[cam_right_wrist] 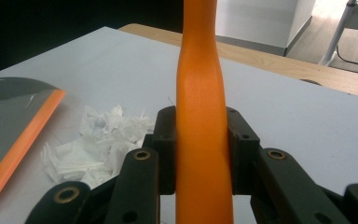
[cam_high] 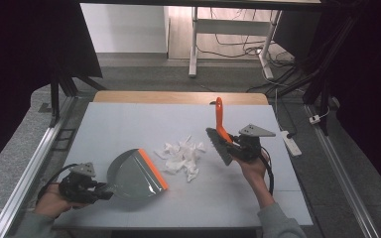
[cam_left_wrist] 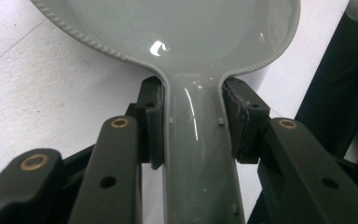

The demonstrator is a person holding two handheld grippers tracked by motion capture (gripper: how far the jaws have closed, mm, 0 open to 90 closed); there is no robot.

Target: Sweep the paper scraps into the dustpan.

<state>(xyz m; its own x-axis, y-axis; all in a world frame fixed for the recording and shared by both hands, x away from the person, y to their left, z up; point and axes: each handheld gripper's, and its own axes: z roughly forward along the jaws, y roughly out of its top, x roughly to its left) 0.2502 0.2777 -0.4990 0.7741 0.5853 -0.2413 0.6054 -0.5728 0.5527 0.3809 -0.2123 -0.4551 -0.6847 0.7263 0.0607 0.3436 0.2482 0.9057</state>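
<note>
In the left gripper view the dustpan (cam_left_wrist: pixel 182 28) is cut off at 12 o'clock, and its handle (cam_left_wrist: pixel 198 154) runs off the frame at 6 o'clock. In the right gripper view the orange brush handle (cam_right_wrist: pixel 200 93) leaves the frame at 12 and 6 o'clock, its bristles unseen; the dustpan is clipped at 9 o'clock. In the high view the paper scraps (cam_high: pixel 182 156) are too small to count.

On the bench (cam_high: pixel 129 119) the dustpan (cam_high: pixel 136 174) lies at the near left, its handle between the jaws of the left gripper (cam_high: pixel 101 191). The heap of paper scraps (cam_high: pixel 182 156) lies just right of its front edge. Right of the scraps is the brush (cam_high: pixel 220 134), gripped by the right gripper (cam_high: pixel 234 144), handle pointing away.
</note>
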